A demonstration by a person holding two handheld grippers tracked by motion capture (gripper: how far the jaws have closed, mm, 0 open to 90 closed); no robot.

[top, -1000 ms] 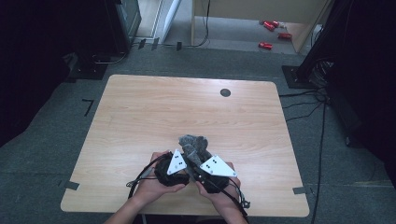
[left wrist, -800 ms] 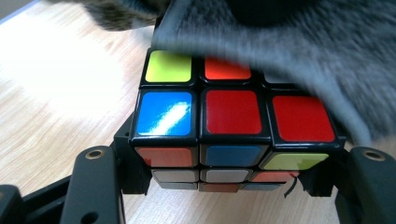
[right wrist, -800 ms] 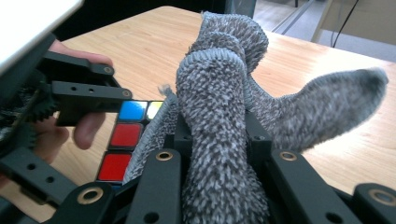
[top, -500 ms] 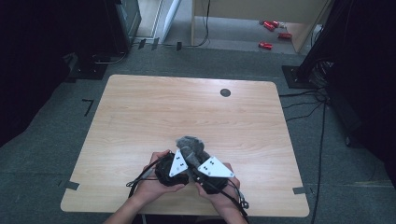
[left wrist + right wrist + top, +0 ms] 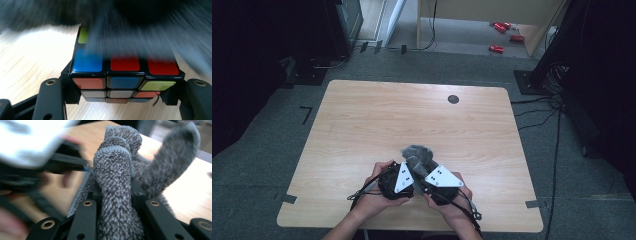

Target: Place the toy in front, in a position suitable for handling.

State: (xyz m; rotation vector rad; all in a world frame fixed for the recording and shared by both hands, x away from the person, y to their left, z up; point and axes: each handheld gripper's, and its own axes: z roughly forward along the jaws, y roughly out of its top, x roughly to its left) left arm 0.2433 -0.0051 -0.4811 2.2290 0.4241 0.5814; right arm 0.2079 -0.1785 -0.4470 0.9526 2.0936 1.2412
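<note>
My left gripper (image 5: 120, 100) stays clamped on the puzzle cube (image 5: 125, 75) near the table's (image 5: 362, 115) front edge. My right gripper (image 5: 116, 202) still pinches the grey cloth (image 5: 117, 182), rubbing over the cube; the cloth's bunch has shifted slightly since before.

Light wooden table (image 5: 362, 120), round grommet (image 5: 453, 99) near far edge. Grey carpet floor (image 5: 272, 145). Red cans (image 5: 501, 35) under far desk (image 5: 492, 10). Black cables (image 5: 557, 130) at right.
</note>
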